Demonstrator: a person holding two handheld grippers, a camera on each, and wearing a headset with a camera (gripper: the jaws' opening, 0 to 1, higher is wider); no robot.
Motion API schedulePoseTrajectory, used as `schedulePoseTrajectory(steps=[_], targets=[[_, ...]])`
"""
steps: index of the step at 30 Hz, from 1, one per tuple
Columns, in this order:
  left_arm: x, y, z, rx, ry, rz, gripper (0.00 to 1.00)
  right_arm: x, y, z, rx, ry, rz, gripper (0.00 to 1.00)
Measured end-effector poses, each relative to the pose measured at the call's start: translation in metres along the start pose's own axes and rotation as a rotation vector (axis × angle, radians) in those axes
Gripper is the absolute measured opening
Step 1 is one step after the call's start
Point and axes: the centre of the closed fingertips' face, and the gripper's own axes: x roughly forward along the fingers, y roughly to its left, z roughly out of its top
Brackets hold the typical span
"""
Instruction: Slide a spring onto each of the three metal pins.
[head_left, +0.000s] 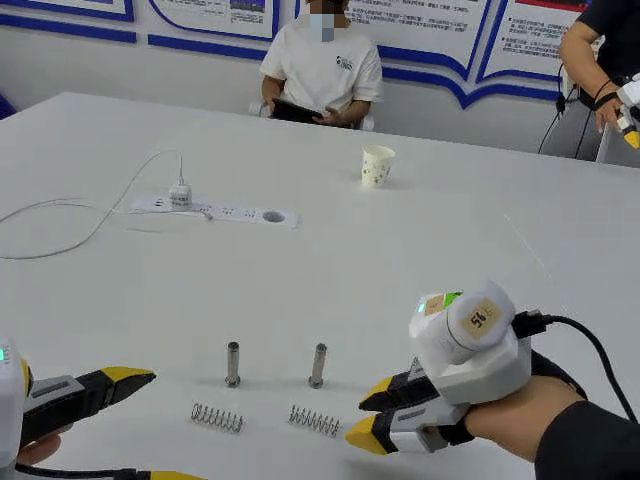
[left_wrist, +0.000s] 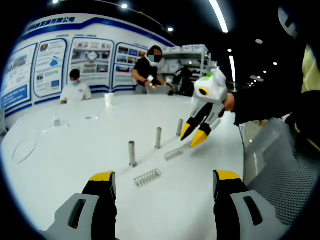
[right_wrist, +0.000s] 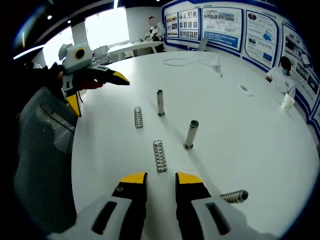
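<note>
**Worktop** (head_left: 420, 240): white, broad, carries every item listed.

**Pins, three, metal**
- First pin (head_left: 232, 363): upright, bare, near the front of the worktop.
- Second pin (head_left: 318, 365): upright, bare, beside the first on its right in the head view.
- Third pin (right_wrist: 234, 196): coils of a spring wrapped round its shank. In the right gripper view it is just to the right of the right tongs.

**Springs, two, loose**
- Left-hand spring (head_left: 217, 417): lying flat in front of the first pin, near it but apart.
- Right-hand spring (head_left: 314, 420): lying flat in front of the second pin, near it but apart.

**Tongs**
- Left tongs (left_wrist: 165, 176): spread wide, nothing between them, held low at the left of the pins and pointed towards them.
- Right tongs (head_left: 368, 415): parted only narrowly, nothing between them. The yellow tips are just beside the end of the right-hand spring; whether they touch it cannot be told.

**Other items**
- Power strip (head_left: 215, 211): mid-worktop, with a white plug in it.
- Cable (head_left: 60, 215): white, looping off to the left of the strip.
- Paper cup (head_left: 377, 166): upright, further back.
- Person (head_left: 322, 65): seated at the far side.
</note>
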Motion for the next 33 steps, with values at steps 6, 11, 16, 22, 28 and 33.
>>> schedulePoseTrajectory(steps=[6,11,16,22,28,33], targets=[[0.000,0.001,0.000,-0.001,0.000,0.002,0.81,0.010,0.001,0.002,-0.013,-0.001,0.007,0.21],[0.000,0.001,-0.001,-0.001,0.003,0.004,0.81,0.016,0.000,0.001,-0.012,0.004,0.008,0.20],[0.000,0.001,-0.001,-0.004,0.003,0.004,0.81,0.020,-0.001,0.000,-0.013,0.006,0.009,0.18],[0.000,0.002,-0.003,-0.009,0.004,0.008,0.81,0.024,-0.001,-0.002,-0.020,0.006,0.010,0.17],[-0.001,0.003,-0.004,-0.013,0.006,0.009,0.81,0.026,0.000,-0.004,-0.024,0.008,0.012,0.15],[0.000,0.003,-0.005,-0.014,0.009,0.008,0.80,0.027,0.000,-0.004,-0.026,0.004,0.010,0.13]])
